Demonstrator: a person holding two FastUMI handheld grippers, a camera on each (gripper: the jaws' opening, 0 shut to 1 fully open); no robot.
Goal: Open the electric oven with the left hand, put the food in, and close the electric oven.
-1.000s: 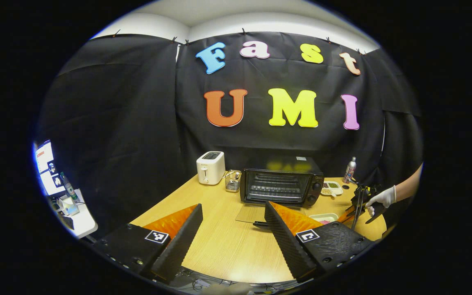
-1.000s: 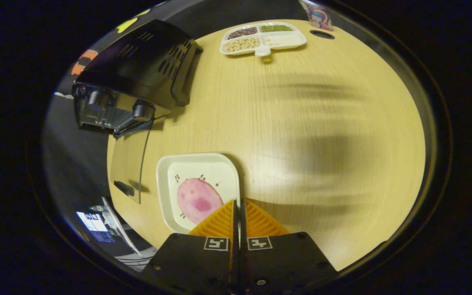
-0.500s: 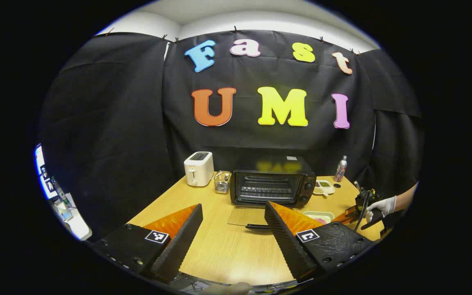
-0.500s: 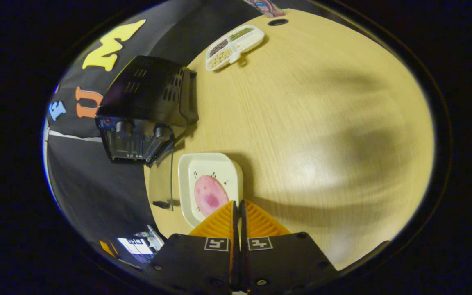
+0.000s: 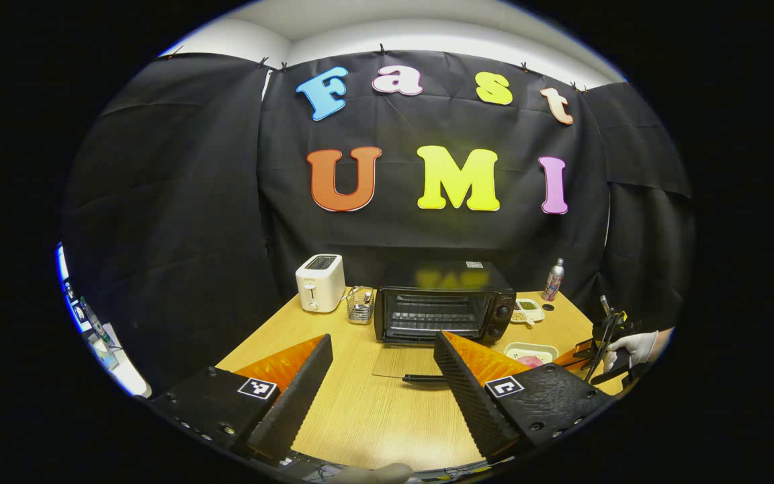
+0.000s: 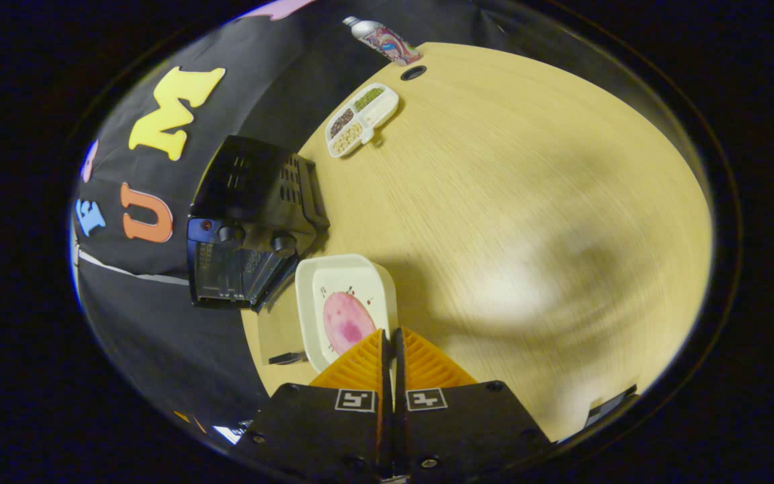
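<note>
The black electric oven [image 5: 444, 302] stands at the back of the wooden table, its glass door [image 5: 397, 363] folded down flat toward me. My left gripper [image 5: 381, 336] hovers open and empty, well in front of the door. In the right gripper view, my right gripper [image 6: 390, 331] is shut on the rim of a white square plate [image 6: 306, 289] that carries a round pink slice of food [image 6: 349, 323]. The plate hangs just right of the open oven [image 6: 252, 215]. The left gripper view has the plate [image 5: 528, 348], the right gripper [image 5: 585, 353] and a gloved hand [image 5: 635, 344] holding it.
A white toaster [image 5: 320, 282] and a wire basket [image 5: 360, 306] stand left of the oven. A divided snack tray [image 6: 362, 119], a bottle [image 6: 380, 33] and a cable hole [image 6: 413, 72] are behind and to its right. Bare tabletop [image 6: 528, 235] spreads right of the plate.
My left gripper has drawn back from the oven, still open. My right gripper has swung with the plate, so the oven front now faces it more.
</note>
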